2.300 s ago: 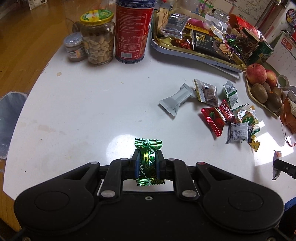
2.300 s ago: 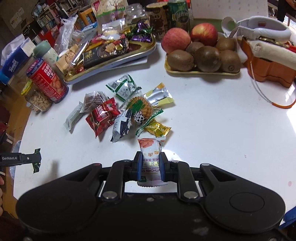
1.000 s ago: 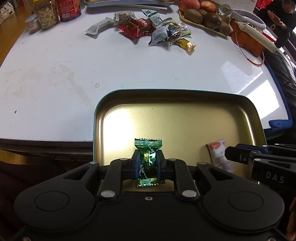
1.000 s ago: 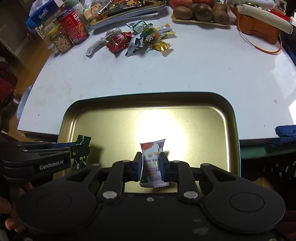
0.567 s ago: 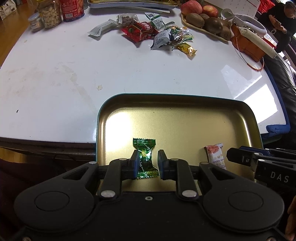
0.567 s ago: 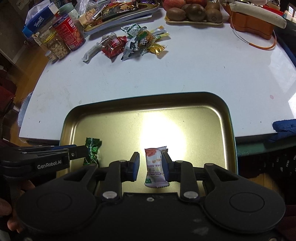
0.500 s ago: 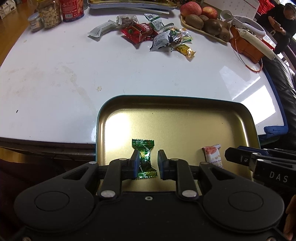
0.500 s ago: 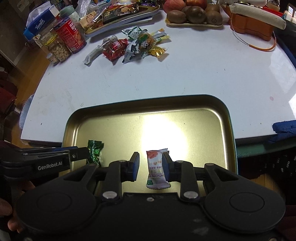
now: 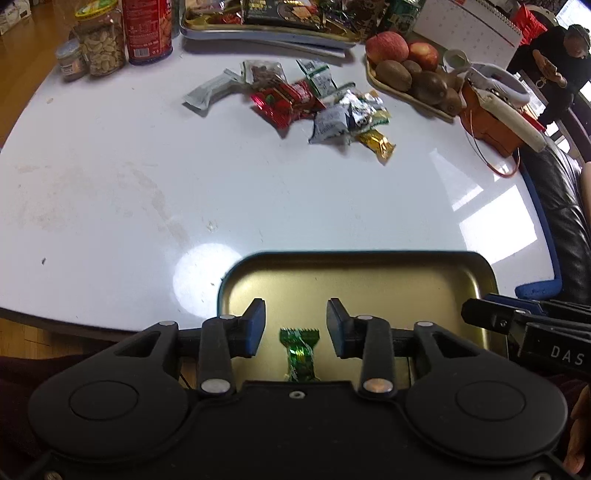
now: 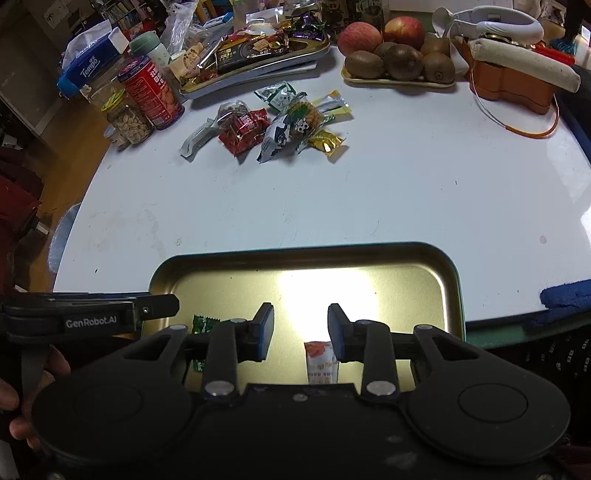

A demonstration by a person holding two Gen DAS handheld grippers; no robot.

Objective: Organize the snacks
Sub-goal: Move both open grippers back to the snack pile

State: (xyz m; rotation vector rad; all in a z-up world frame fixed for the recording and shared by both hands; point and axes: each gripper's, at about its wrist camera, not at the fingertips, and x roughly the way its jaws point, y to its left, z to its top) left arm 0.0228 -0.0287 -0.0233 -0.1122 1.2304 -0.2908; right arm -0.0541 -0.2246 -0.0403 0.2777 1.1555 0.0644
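Both the left gripper and right gripper, jaws just spread and empty, face light, crinkly, slippery foil snack packets heaped toward the table's far edge, probably best pinched across the middle.

A round white table filled most of the room's view, its top scuffed and glossy, with window light falling in bright patches at the right. Wooden floor showed at the upper left. A black leather sofa sat along the right edge, and cluttered bookshelves stood at the upper left.
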